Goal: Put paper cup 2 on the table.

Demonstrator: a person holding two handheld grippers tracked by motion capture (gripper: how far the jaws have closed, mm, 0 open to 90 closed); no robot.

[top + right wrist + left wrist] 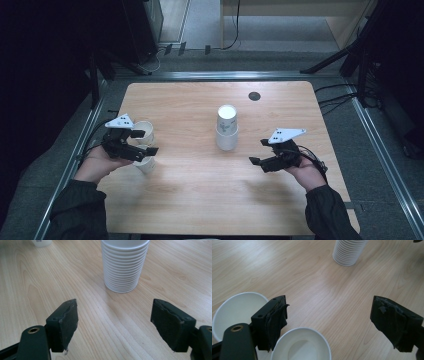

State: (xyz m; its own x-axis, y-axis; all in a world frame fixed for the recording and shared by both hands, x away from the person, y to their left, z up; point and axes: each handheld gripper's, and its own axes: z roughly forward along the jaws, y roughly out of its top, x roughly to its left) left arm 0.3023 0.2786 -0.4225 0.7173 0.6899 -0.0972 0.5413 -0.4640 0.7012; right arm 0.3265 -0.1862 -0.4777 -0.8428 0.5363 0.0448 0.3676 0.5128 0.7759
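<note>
A tall stack of white paper cups stands upside down in the middle of the wooden table. Two single white cups stand upright at the left, one farther and one nearer. My left gripper hovers open over them. In the left gripper view its left jaw hangs between the far cup and the near cup, with the gripper holding nothing. My right gripper is open and empty at the right, pointing at the stack with bare wood between the jaws of the gripper.
A round black grommet sits in the tabletop near the far edge. Metal rails run along both sides of the table. Dark stands and cables crowd the floor beyond the far corners.
</note>
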